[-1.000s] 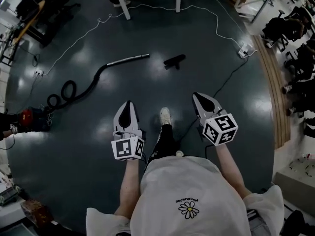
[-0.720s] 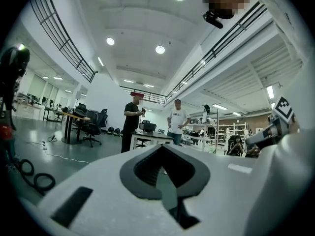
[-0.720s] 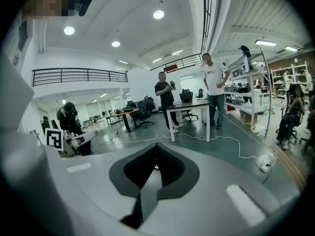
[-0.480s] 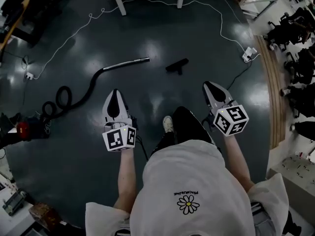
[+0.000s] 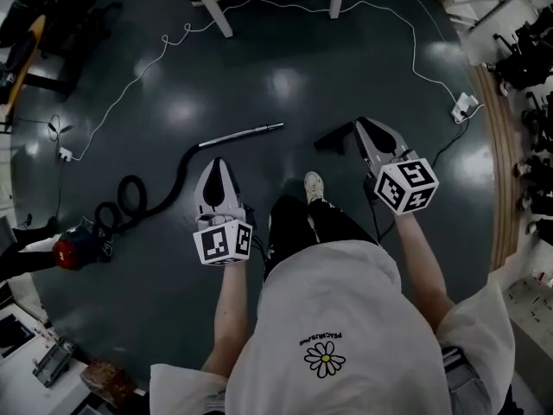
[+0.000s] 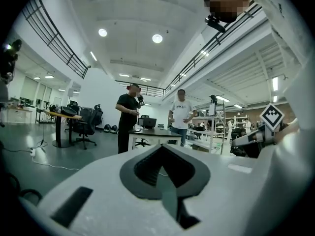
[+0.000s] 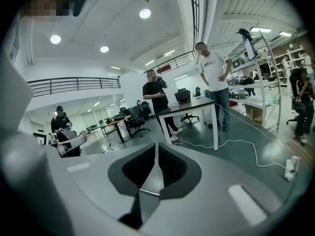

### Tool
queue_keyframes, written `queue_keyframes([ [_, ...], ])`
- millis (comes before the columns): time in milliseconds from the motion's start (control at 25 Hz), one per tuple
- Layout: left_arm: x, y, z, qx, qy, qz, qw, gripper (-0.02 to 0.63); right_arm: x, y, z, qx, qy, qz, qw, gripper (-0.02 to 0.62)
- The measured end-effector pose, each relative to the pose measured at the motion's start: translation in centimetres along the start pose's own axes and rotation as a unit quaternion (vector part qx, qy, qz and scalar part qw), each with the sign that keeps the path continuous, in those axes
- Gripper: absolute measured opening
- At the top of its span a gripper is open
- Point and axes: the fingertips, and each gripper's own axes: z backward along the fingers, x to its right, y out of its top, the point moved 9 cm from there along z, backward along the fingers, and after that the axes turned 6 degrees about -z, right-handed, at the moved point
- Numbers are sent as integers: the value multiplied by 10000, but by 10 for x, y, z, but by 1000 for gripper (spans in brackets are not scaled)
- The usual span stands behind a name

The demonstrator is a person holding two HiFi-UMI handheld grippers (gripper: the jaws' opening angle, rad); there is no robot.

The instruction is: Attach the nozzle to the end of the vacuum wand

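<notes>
In the head view the silver vacuum wand (image 5: 242, 134) lies on the dark floor, its black hose (image 5: 143, 199) curling left to a red vacuum body (image 5: 73, 251). The black nozzle (image 5: 331, 140) lies right of the wand's free end, partly covered by my right gripper (image 5: 363, 124). That gripper's jaws have just been opening and stand a narrow crack apart with nothing between them (image 7: 156, 144). My left gripper (image 5: 218, 164) is held level just short of the wand, shut and empty (image 6: 161, 146). Neither gripper view shows the wand or the nozzle.
A white cable (image 5: 173, 41) loops across the floor to a power strip (image 5: 464, 106). White table legs (image 5: 216, 11) stand at the far edge. My shoe (image 5: 314, 186) is between the grippers. Two people (image 6: 129, 117) stand by a table ahead. Chairs line the right side.
I have walked forward, so the wand and nozzle sit closer in the head view. The right gripper's tip now overlaps the nozzle. The left gripper's tip is near the wand.
</notes>
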Motion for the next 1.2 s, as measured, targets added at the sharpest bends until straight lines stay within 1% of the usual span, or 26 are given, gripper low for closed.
queue_keyframes([
  [120,-13,-1,-45,-55,-94,184,9998,2,-1,14,-34,-11,-26,-103,9999,28],
  [200,-14,-1,-65,-145,-245,250,9993,2,-4,19,-45,-108,-77,-113,9998,28],
  [280,-14,5,-84,-154,-409,213,9988,2,-4,24,-51,-127,-142,-206,9996,28],
  [360,-17,14,-96,-100,-496,178,9986,2,-6,28,-57,-141,-160,-300,9993,28],
  [480,-28,20,-115,-95,-613,121,9980,2,-8,33,-73,-174,-159,-302,9993,28],
  [640,-33,8,-131,-356,-756,138,9964,2,1,34,-87,-309,-157,-289,9990,28],
  [800,-32,-16,-142,-787,-905,154,9927,2,17,30,-101,-517,-182,-274,9981,31],
  [880,-31,-40,-154,-922,-989,111,9908,3,31,19,-114,-579,-163,-247,9979,31],
  [920,-32,-59,-162,-954,-1030,82,9901,2,41,7,-124,-592,-125,-235,9979,29],
  [1000,-33,-111,-184,-938,-1075,55,9898,2,70,-29,-149,-607,14,-215,9979,29],
  [1080,-34,-180,-210,-825,-1075,56,9908,2,111,-82,-180,-637,157,-195,9977,29],
  [1200,-41,-303,-250,-583,-1038,-29,9929,2,179,-182,-234,-628,208,-90,9978,29],
])
